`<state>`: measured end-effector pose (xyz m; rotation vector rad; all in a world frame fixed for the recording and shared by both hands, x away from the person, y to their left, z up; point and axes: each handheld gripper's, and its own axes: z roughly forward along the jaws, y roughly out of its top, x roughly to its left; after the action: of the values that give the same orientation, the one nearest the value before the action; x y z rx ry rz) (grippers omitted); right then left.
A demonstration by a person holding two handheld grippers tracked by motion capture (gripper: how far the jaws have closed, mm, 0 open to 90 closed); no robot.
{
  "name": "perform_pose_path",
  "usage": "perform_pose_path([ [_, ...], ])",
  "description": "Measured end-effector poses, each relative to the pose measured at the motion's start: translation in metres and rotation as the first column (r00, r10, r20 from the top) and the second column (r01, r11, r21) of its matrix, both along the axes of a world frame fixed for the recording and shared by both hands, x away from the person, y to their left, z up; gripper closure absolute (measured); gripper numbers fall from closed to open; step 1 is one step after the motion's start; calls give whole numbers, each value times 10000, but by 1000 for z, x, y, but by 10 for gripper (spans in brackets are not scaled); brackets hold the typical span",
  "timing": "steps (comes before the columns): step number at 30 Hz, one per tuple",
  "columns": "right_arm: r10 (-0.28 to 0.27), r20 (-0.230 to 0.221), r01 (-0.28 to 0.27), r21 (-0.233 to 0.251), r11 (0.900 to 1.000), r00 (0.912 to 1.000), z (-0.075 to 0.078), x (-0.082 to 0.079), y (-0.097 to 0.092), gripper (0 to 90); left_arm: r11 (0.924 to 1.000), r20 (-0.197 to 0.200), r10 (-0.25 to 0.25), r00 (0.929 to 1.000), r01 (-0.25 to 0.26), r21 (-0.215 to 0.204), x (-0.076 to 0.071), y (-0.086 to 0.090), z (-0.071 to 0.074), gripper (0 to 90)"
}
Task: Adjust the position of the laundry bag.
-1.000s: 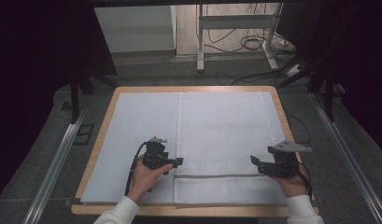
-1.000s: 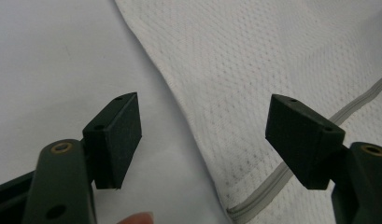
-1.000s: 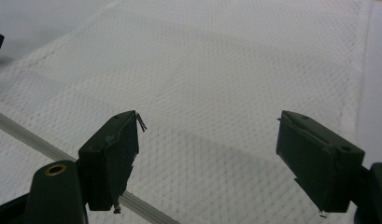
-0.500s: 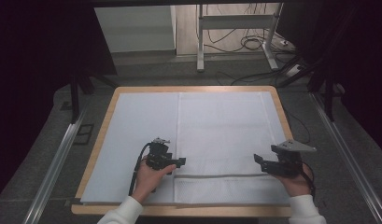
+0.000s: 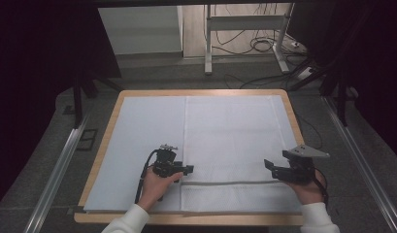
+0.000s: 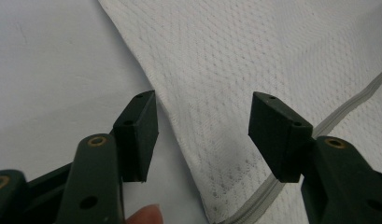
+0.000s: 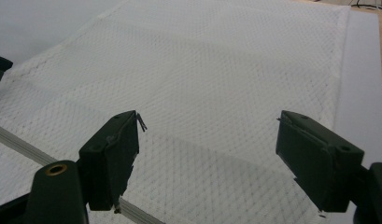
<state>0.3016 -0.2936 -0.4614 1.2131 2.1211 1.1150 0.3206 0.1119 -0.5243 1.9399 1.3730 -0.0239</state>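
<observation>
Though spread flat: 1 cloth (image 5: 235, 141), 2 grippers.

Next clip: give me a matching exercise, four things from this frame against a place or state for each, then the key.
Things:
1. left hand-held gripper
2. right hand-held gripper
3. white mesh cloth
4. grey band

Places or states:
A. runs straight across the cloth's near part
B. jaws open, at the cloth's left edge, which lies between them
C. lies flat on the table's right half
D. jaws wide open, over the cloth's right part

Pairs: 1-B, 2-D, 3-C, 4-A
</observation>
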Motion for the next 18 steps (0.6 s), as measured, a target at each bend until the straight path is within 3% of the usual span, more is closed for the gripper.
perform_pose_path([
  [10,-105,35,105,99,9999,9999,3,0,-1,212,9998,-30,-167,9999,168,146,3,-2,-4,534],
  [18,-197,8,197,158,9997,9998,2,1,-5,212,9978,213,-180,9996,166,649,4,-1,-5,778],
])
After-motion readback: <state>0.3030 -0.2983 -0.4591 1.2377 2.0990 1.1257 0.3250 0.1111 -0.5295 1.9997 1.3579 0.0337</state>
